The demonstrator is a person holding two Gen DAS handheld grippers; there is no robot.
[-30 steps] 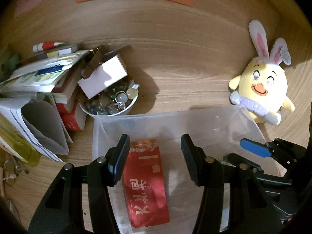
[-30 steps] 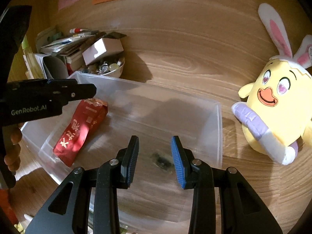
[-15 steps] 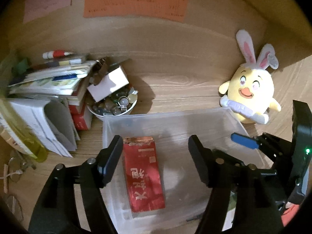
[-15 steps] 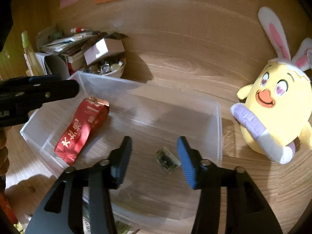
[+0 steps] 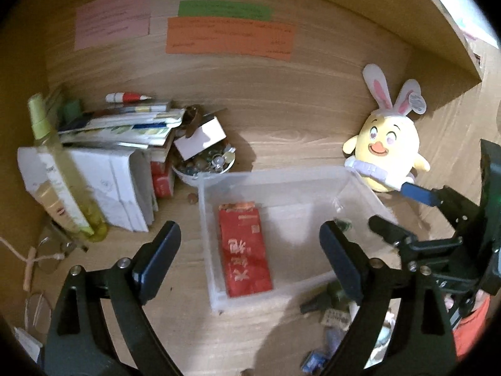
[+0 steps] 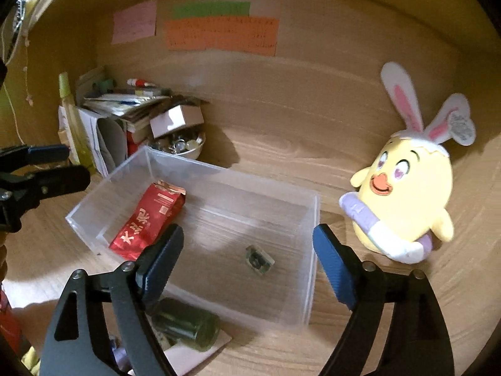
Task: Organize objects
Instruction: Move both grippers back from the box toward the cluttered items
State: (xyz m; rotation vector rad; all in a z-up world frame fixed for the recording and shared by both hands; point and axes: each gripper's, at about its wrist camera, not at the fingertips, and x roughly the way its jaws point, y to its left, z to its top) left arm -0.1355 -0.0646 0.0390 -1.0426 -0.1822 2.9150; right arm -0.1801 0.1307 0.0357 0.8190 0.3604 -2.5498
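The clear bin [image 6: 310,219] sits mid-table and already holds the red packet [image 6: 147,219] along its left side and a small dark green item [image 6: 258,260] near the middle, so both look sorted. My right gripper [image 6: 247,266] hangs above the bin, jaws opening with nothing between them. My left gripper [image 5: 250,257] is likewise spreading, empty. The plush chick [image 6: 407,194] waits just beside the bin's right wall.

Home desk nook with wood-grain surface and back panel.
Coloured paper notes [image 6: 220,33] on the panel at 12 o'clock; stacked books and papers [image 5: 122,131] at 10 o'clock; plush chick toy [image 6: 404,200] at 3 o'clock; clear storage bin [image 6: 200,172] centre.
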